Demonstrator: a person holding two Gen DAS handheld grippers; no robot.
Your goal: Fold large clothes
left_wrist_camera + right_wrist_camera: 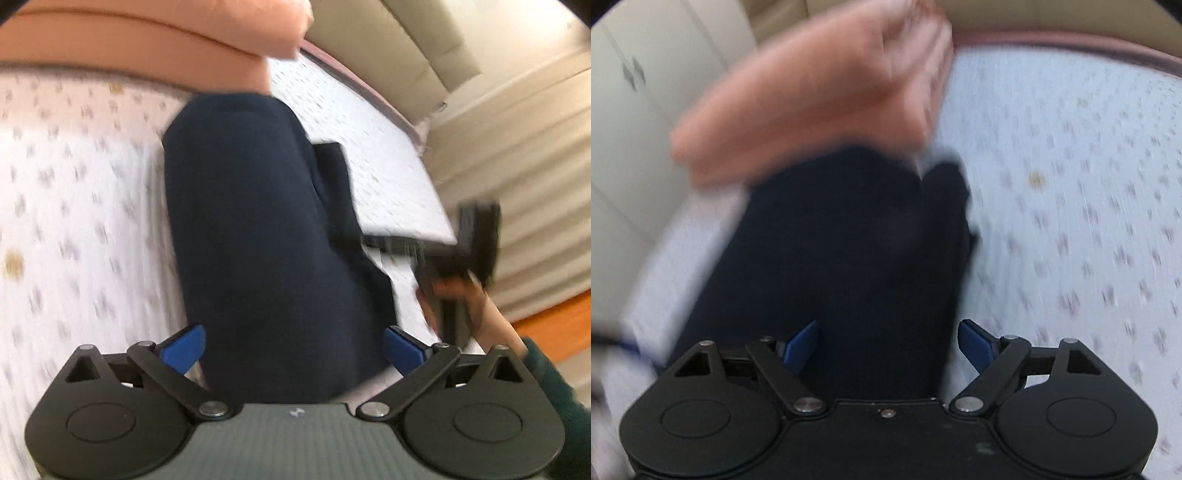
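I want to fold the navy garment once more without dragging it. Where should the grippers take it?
Probably at the near end of the navy garment, one corner each, coming from the near bed edge. It lies flat as a long strip running away toward the folded pink blanket, and both open grippers, left and right, already straddle that end.

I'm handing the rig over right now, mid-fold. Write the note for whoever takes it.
Left claw: open, holding nothing, over the near end of the navy garment.
Right claw: open, empty, over the same garment.
Garment lies as a long narrow strip on the patterned bed sheet; its far end meets the folded pink cloth.
Done: apparently folded lengthwise.
Left: probably fold it end to end. Frames are blurred, so recheck edges.
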